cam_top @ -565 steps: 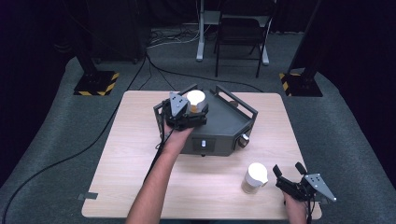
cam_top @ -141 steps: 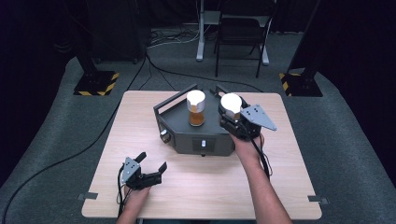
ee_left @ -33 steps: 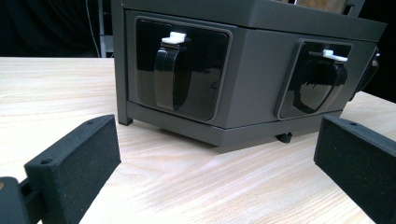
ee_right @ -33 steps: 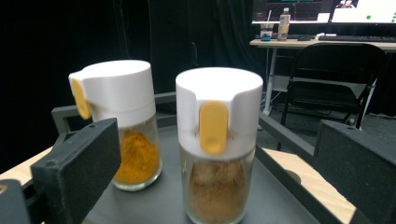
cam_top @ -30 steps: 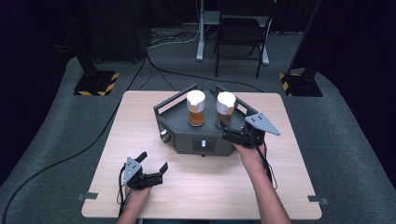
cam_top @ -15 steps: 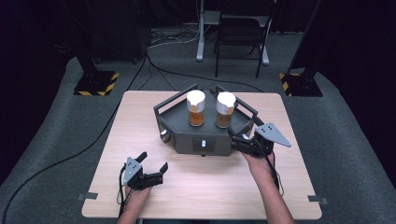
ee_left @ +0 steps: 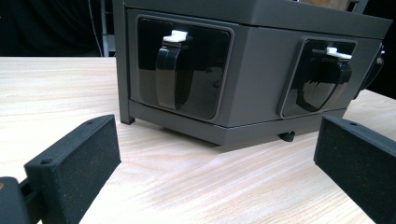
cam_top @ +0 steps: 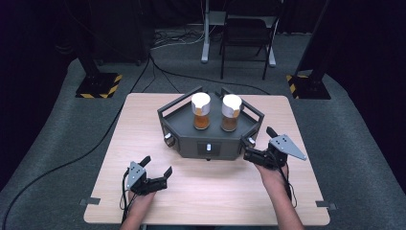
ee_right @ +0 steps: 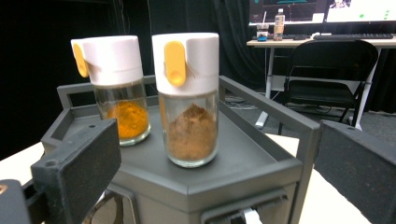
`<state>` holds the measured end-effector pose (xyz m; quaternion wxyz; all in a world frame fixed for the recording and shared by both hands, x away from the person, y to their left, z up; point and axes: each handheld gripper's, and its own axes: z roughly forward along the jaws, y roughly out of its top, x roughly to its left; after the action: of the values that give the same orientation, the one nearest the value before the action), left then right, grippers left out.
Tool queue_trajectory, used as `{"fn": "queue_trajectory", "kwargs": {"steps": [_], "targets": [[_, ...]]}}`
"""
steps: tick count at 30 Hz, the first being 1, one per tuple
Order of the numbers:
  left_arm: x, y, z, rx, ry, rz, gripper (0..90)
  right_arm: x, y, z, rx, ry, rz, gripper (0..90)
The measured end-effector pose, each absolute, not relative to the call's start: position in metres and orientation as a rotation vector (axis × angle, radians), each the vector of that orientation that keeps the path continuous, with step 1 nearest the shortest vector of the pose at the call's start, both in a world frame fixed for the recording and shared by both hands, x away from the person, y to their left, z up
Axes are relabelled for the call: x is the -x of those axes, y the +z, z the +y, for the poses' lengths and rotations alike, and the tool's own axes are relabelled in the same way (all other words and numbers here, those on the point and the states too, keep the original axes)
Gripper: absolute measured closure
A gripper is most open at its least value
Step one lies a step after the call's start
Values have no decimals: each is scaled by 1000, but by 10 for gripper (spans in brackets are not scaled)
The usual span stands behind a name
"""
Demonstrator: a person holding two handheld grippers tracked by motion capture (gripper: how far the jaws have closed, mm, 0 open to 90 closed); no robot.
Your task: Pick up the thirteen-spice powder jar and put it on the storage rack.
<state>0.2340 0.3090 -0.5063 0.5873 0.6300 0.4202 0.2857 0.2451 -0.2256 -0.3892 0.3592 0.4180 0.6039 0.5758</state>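
On the grey rack (cam_top: pixel 210 136) stood two spice jars (cam_top: pixel 231 112); right gripper (cam_top: pixel 261 143) at four o'clock, left gripper (cam_top: pixel 155 167) at seven, both spread, empty

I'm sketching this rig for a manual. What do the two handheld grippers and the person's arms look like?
Both are black two-jaw tools. The left gripper carries a small grey plate on top and trails a black cable. The right gripper bears a larger grey three-cornered plate, also with a black cable. Seen up close, the jaws are blocky, with matte, grainy black faces. The forearms are bare, with no sleeves in view.
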Motion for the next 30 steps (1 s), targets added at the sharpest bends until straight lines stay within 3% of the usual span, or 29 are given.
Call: {"fn": "queue_trajectory", "kwargs": {"steps": [30], "targets": [[-234,-506,309,-1470,662,978,1,-223,-442,-253,-1139,1439,1531,2]]}}
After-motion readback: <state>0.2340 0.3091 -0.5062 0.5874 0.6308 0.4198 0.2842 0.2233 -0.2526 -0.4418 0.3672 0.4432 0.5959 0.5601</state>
